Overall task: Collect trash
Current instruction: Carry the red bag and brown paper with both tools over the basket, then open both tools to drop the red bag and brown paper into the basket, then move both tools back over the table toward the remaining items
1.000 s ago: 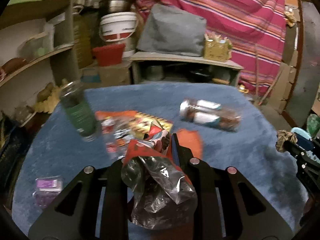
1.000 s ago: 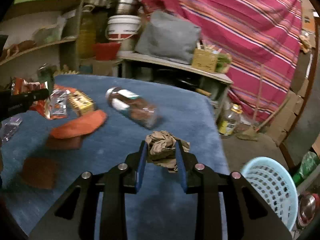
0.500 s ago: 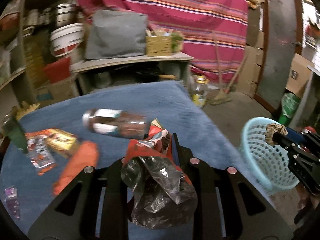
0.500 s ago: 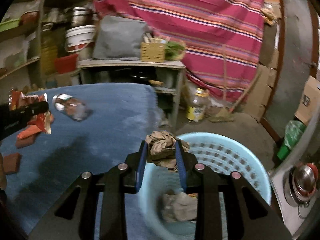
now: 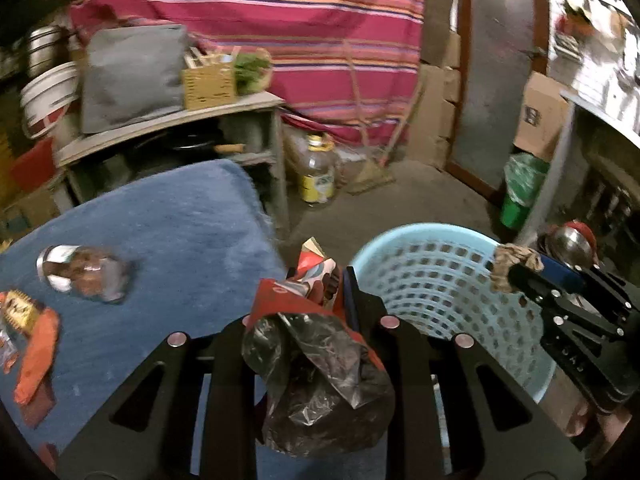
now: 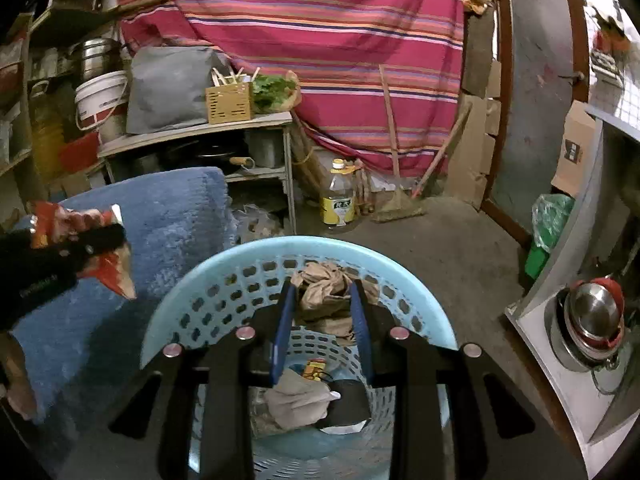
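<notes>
right gripper (image 6: pixel 322 308) jaws clamped on crumpled paper (image 6: pixel 326 292) | basket (image 6: pixel 224 264) directly below, nearer | left gripper (image 5: pixel 316 292) jaws clamped on wrappers (image 5: pixel 316 344) | basket lies to their right

A cluttered home storeroom: steel pots (image 6: pixel 96 58) on shelves, cardboard boxes (image 5: pixel 540 116) (stacked), bare floor.

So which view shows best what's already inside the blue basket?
The right wrist view: it looks down into the blue basket, showing crumpled trash at the bottom. The left wrist view shows only its rim and perforated wall.
</notes>
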The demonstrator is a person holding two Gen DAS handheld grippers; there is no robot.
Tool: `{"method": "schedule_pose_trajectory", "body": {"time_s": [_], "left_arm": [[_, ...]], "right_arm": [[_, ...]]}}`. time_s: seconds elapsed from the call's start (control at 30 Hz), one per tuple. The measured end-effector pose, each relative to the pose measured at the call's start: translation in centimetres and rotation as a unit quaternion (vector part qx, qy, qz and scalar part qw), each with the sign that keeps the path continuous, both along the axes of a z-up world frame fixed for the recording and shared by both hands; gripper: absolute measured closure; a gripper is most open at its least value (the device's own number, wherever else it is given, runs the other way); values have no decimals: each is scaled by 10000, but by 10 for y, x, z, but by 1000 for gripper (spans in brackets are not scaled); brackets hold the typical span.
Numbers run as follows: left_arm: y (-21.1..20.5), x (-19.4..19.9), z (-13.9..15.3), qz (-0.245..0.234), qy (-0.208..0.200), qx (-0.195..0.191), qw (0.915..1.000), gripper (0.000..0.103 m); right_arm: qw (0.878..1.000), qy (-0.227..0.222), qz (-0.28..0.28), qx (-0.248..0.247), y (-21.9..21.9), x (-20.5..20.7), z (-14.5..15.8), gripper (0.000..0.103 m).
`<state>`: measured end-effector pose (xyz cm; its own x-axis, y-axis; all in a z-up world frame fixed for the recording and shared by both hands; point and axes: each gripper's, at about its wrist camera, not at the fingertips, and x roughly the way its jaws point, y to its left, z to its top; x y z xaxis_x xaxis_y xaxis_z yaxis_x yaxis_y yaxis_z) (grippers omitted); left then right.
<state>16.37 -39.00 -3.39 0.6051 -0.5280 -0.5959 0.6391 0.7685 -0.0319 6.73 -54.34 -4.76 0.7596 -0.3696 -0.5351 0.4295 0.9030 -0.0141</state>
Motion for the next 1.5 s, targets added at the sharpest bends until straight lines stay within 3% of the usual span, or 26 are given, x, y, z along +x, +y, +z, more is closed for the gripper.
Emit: {"method": "schedule_pose_trajectory", "body": {"time_s": [0.2, 0.33, 0.53, 0.7, 0.9, 0.97, 1.0, 1.03, 1.17, 1.27, 1.5], "left_arm": [[-30, -5, -11, -265, 80, 170, 9995, 74], [-30, -5, -12, -292, 166, 112, 9994, 44], [-8, 0, -3, 11, 76, -61, 10000, 22], [28, 2, 8, 397, -101, -183, 9990, 13], [78, 2, 15, 834, -290, -138, 9960, 8], [97, 2, 16, 954, -320, -121, 9948, 8], [105, 2, 17, 1004, -326, -125, 9943, 8], [115, 3, 17, 1062, -327, -132, 9937, 8], [155, 7, 17, 1337, -371, -84, 9903, 6], [189, 13, 19, 1608, -403, -84, 9861, 6], [262, 30, 19, 2176, -514, -29, 9747, 6]], "right_arm": [[9997, 33, -131, 190, -18, -6, -11, 74], [9994, -5, -170, 296, -24, -9, -13, 74], [9994, 72, -140, 313, -22, -4, -16, 74], [9992, 139, -14, 364, -12, 7, -20, 74], [9987, 301, 40, 408, 4, 22, -26, 70], [9981, 368, 16, 493, 7, 26, -29, 56], [9979, 400, -29, 501, 7, 27, -30, 39], [9978, 425, -110, 490, 9, 27, -32, 32], [9973, 498, -285, 449, 15, 30, -32, 27], [9985, 304, -292, 351, 27, 29, -20, 17], [9997, -119, 217, 3, 97, 49, 8, 16]]}}
